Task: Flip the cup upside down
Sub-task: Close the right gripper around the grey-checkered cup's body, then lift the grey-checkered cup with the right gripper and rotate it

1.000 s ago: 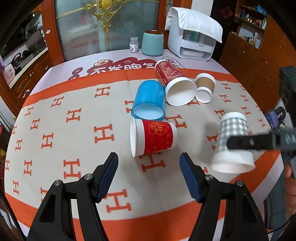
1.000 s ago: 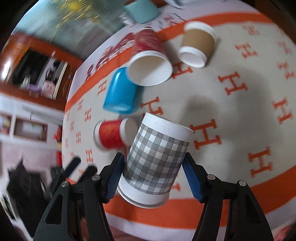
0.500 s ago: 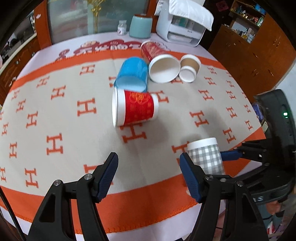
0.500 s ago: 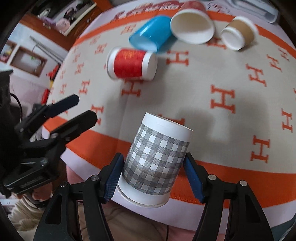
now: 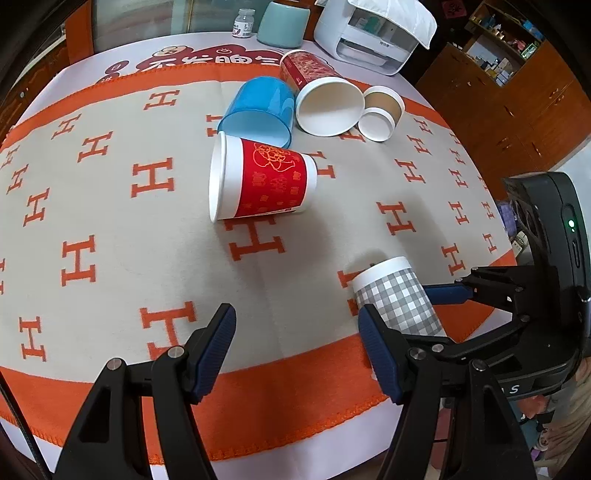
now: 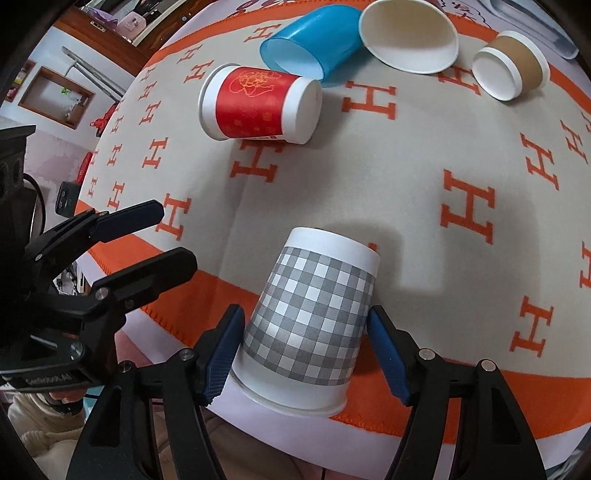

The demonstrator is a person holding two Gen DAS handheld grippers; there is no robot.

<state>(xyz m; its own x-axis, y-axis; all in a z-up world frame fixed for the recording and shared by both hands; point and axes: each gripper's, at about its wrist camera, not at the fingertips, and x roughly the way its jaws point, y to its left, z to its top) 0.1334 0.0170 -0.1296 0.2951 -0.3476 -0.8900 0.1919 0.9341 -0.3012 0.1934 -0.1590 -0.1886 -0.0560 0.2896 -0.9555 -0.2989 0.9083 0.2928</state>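
My right gripper [image 6: 306, 354] is shut on a grey-checked paper cup [image 6: 310, 317], base up and rim down, held over the near orange border of the tablecloth. The cup also shows in the left wrist view [image 5: 397, 295], with the right gripper [image 5: 461, 295] around it. My left gripper [image 5: 299, 350] is open and empty, just left of that cup. A red paper cup [image 5: 262, 182] lies on its side at mid-table, also in the right wrist view [image 6: 258, 107].
Behind the red cup lie a blue cup [image 5: 258, 110], a large red-patterned cup [image 5: 325, 98] and a brown cup [image 5: 380, 112], all on their sides. A white appliance [image 5: 373, 33], a teal jar [image 5: 282, 22] and a small bottle [image 5: 243, 24] stand at the back.
My right gripper has turned the checked cup base-up and brought it down toward the near edge of the table. My left gripper has drawn nearer the table.
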